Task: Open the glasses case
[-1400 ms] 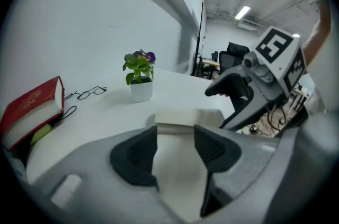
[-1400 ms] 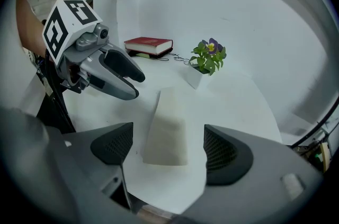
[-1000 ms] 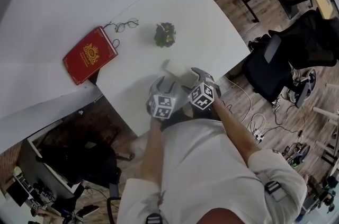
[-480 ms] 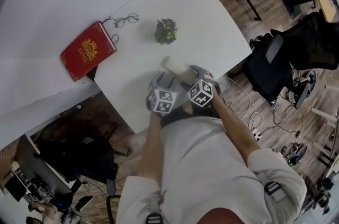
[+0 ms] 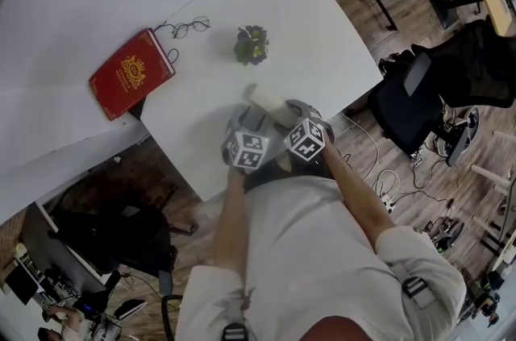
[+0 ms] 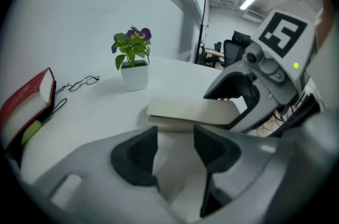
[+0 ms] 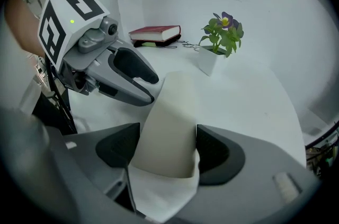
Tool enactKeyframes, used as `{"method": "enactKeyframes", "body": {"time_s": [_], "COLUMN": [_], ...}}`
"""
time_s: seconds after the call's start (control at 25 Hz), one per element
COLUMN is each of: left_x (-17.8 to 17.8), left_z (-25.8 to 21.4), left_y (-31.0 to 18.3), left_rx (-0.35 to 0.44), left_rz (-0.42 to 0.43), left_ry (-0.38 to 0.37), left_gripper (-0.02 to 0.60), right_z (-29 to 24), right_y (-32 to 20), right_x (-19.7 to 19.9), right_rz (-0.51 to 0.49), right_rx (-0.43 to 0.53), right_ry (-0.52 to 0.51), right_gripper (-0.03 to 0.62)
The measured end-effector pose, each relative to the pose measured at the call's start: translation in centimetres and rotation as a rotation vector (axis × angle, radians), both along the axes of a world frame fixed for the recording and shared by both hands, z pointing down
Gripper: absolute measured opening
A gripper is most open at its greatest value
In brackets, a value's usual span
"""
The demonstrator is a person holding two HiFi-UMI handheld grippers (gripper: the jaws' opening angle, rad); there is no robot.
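Note:
A cream glasses case (image 5: pixel 266 99) lies shut on the white table (image 5: pixel 322 33), near its front edge. My right gripper (image 7: pixel 168 153) has just been closing its jaws, and both pads now press the sides of the case's (image 7: pixel 172 122) near end. My left gripper (image 6: pixel 176 151) is open with nothing between its jaws. It points at the long side of the case (image 6: pixel 190 112), a little short of it. In the head view the left gripper (image 5: pixel 248 122) and the right gripper (image 5: pixel 286 115) sit side by side at the case.
A small potted plant (image 5: pixel 251 46) stands beyond the case. Wire spectacles (image 5: pixel 187 28) and a red book (image 5: pixel 131 73) lie at the far left. The table's edge (image 5: pixel 201 190) runs just behind the grippers. A black office chair (image 5: pixel 419 106) stands to the right.
Both grippers stay at the case and the case keeps its place. Only the head view has drifted slightly.

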State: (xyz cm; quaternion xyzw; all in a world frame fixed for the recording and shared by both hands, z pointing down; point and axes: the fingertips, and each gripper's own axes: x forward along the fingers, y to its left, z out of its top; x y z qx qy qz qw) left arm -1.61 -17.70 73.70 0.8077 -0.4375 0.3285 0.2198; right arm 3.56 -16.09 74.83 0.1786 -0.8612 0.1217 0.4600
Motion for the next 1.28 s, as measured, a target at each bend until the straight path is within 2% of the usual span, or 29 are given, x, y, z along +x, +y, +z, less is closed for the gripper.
{"method": "enactKeyframes", "body": {"time_s": [0.44,0.96,1.12,1.28], "left_x": [1.0,1.0,1.0,1.0], "left_z": [0.3,0.5,0.6,0.5], "left_y": [-0.3,-0.4,-0.4,-0.4], "left_rx": [-0.007,-0.017,-0.016,-0.017], "left_rz": [0.016,0.012,0.010,0.010], "left_ry": [-0.006,0.006,0.013,0.015], "left_gripper": [0.210,0.213,0.213,0.213], "right_z": [-0.4,-1.6,-2.0,-2.3], "right_y": [0.0,-0.6,-0.5,-0.6], "right_x": [0.0,0.5,0.5,0.7], "right_rz": [0.020,0.048,0.042,0.047], "right_rx": [-0.054,-0.001,-0.008,-0.009], "right_ry": [-0.047,-0.065,-0.085,-0.099], "right_gripper": [0.337,0.337,0.290,0.281]}}
